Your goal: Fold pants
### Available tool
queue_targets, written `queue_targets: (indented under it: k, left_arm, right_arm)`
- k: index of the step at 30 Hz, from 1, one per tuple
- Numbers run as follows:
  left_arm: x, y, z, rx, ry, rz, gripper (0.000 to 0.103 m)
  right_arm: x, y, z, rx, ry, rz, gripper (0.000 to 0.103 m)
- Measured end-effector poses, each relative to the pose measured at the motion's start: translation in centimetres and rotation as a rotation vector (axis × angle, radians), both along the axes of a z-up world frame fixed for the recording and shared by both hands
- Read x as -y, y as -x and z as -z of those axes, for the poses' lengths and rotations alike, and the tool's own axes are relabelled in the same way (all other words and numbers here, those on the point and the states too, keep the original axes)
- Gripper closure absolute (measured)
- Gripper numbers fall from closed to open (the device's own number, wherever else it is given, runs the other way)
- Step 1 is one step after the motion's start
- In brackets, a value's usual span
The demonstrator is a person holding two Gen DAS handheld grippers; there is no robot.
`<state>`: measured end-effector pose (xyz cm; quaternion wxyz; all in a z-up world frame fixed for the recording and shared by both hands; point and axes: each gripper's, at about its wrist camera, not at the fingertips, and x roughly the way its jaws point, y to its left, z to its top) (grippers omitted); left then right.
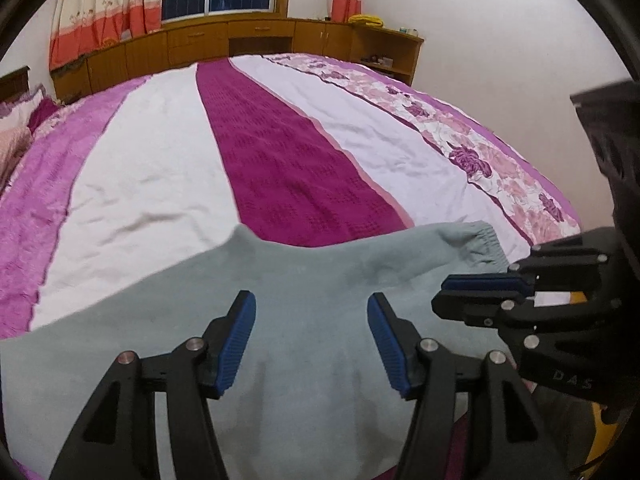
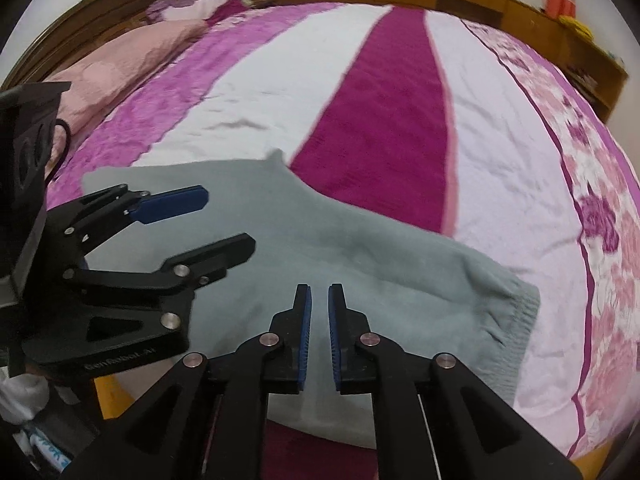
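A big bed (image 1: 168, 152) with pink, white and purple stripes fills the room. Grey-green pants (image 1: 304, 312) lie flat on its near edge. The left hand-held gripper (image 1: 311, 344) is above the pants with its jaws wide apart and empty, and the right hand-held gripper (image 2: 319, 332) is almost shut, holding nothing.
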<state>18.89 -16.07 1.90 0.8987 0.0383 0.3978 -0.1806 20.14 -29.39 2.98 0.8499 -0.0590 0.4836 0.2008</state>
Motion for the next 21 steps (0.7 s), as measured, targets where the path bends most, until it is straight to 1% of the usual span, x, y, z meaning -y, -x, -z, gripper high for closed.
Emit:
queue_targets:
  k: [3,6,10,13,15,17,21]
  left_arm:
    - [-1.2,0.1,-0.4,-0.001,0.013,-0.010,0.041]
    - [-2.6,0.1,-0.7,0.007,0.018,-0.040,0.042]
    - [-4.3,0.1,-0.9,-0.004,0.019,-0.051,0.041]
    - [-5.8,0.1,-1.1,-0.014,0.027,-0.063,0.040]
    - [-7.0,0.0,-1.2,-0.024,0.039,-0.076,0.037]
    - [-7.8,-0.1,-1.2,-0.027,0.054,-0.083,0.036]
    - [-9.4,-0.1,-1.6,-0.007,0.048,-0.118,0.036]
  right_arm:
    - [-1.5,0.1,-0.8,0.015,-0.001,-0.016,0.100]
    - [-2.9,0.2,-1.6,0.040,-0.004,-0.034,0.100]
    - [-4.5,0.4,-2.2,0.068,-0.005,-0.068,0.100]
    - [-5.7,0.4,-2.4,0.060,-0.014,-0.084,0.100]
    - [-6.5,0.3,-2.4,0.055,-0.004,-0.096,0.099]
    - [-7.3,0.2,-2.3,0.053,0.009,-0.107,0.098]
    - [-8.8,-0.2,-2.2,0.048,0.022,-0.129,0.097]
